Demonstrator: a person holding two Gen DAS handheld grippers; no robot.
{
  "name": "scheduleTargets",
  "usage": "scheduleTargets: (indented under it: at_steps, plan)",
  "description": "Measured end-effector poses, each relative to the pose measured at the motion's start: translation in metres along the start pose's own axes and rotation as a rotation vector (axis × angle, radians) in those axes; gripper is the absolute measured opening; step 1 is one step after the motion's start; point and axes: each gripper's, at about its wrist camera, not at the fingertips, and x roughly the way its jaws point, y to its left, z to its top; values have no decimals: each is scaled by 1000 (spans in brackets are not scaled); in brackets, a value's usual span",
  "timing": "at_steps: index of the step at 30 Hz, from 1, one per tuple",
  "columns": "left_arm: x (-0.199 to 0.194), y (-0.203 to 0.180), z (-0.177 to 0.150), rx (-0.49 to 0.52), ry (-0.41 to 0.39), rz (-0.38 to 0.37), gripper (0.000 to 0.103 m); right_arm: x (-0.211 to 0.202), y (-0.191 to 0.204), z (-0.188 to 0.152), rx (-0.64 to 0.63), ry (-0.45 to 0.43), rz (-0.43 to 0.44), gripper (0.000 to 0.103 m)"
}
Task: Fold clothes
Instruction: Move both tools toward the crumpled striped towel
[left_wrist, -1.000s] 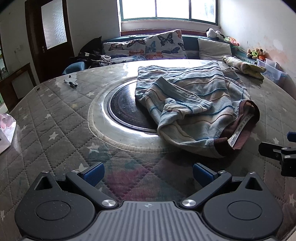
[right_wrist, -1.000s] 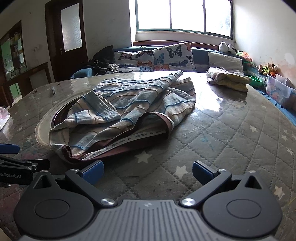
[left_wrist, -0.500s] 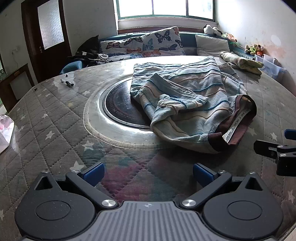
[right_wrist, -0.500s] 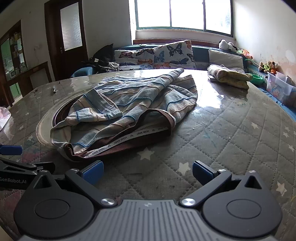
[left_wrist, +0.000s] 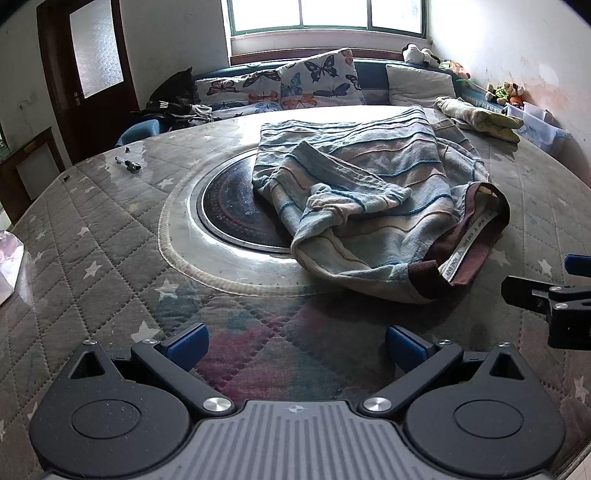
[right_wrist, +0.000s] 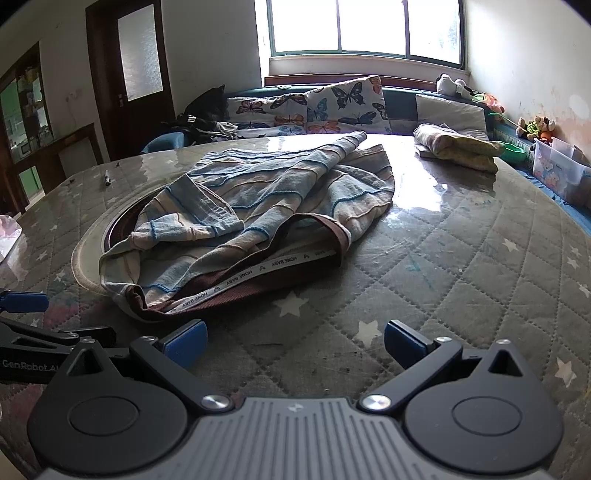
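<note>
A crumpled blue, pink and beige striped garment (left_wrist: 369, 206) with a brown collar and a white label tape lies on the round table; it also shows in the right wrist view (right_wrist: 255, 210). My left gripper (left_wrist: 295, 343) is open and empty, a short way in front of the garment's near edge. My right gripper (right_wrist: 293, 341) is open and empty, just in front of the brown collar (right_wrist: 236, 288). The right gripper's fingers (left_wrist: 535, 291) show at the right edge of the left wrist view.
The table (left_wrist: 92, 240) has a quilted star-patterned cover under glass and a dark round centre plate (left_wrist: 229, 206). A folded yellowish cloth (right_wrist: 458, 147) lies at the far right. A small metal tool (left_wrist: 129, 164) lies far left. A sofa with butterfly cushions (right_wrist: 332, 103) stands behind.
Both grippers have drawn a little closer to the garment's collar edge. The garment has not moved. Both stay open.
</note>
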Motion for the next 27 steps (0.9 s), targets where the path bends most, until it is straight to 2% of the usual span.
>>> scheduleTargets:
  at_steps: [27]
  plan:
    - [10,3,15,-6,12,-3,103,16,4,9,-10,32,25,103]
